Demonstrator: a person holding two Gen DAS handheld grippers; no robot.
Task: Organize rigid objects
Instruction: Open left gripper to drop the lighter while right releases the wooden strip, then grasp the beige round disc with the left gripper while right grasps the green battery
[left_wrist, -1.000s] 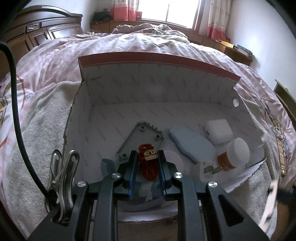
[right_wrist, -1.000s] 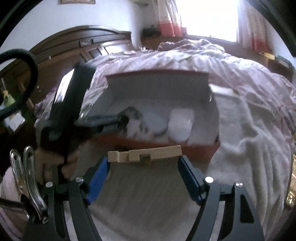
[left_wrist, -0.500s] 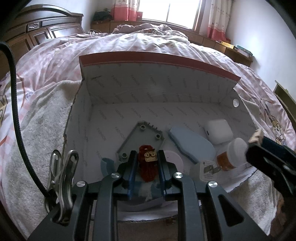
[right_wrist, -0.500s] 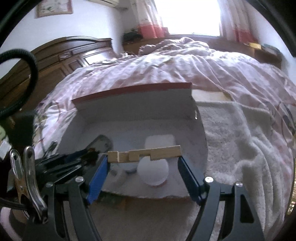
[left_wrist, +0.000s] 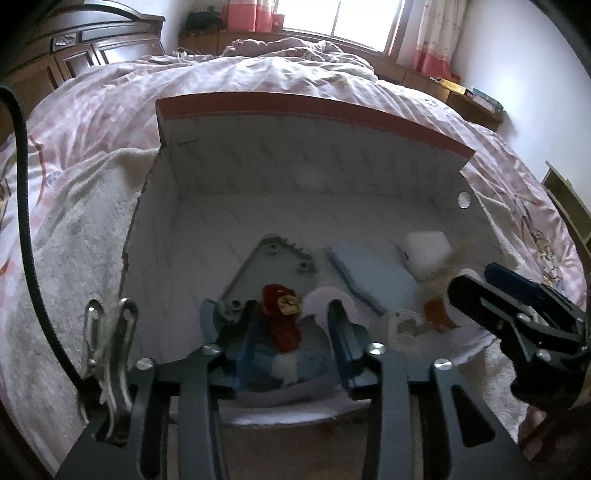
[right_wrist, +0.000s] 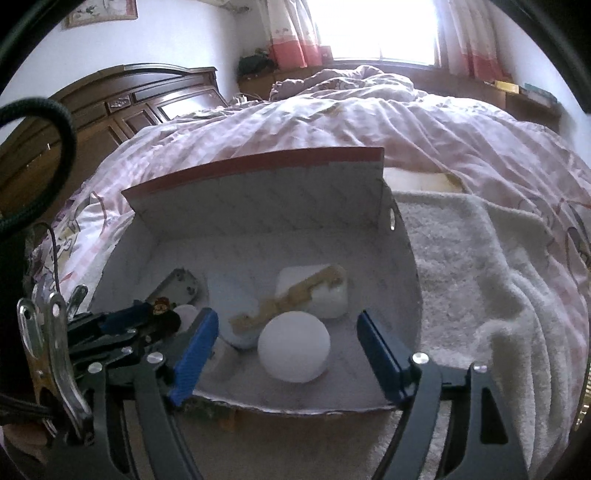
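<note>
The white cardboard box (left_wrist: 236, 206) with a red rim sits on the bed. My left gripper (left_wrist: 293, 332) hangs over its near left corner, its jaws opening. A small red toy figure (left_wrist: 280, 321) sits loose between them, above a grey plate (left_wrist: 273, 269). My right gripper (right_wrist: 288, 356) is over the box's near right side, jaws wide and still opening, with nothing between the pads. A blurred wooden piece (right_wrist: 291, 299) lies free below it, across a white block (right_wrist: 325, 295). A white-capped amber bottle (right_wrist: 293, 347) stands just under the right gripper.
A light-blue flat object (left_wrist: 369, 277), a white disc (left_wrist: 328, 299) and a tagged key (left_wrist: 404, 328) also lie in the box. A cream towel (right_wrist: 480, 295) spreads under and beside it on the pink bedspread (right_wrist: 369, 125). A dark wooden headboard (right_wrist: 147, 103) stands on the left.
The left jaws have parted and let go of the red toy. The right gripper came in over the box, and the wooden piece has left its jaws and dropped inside.
</note>
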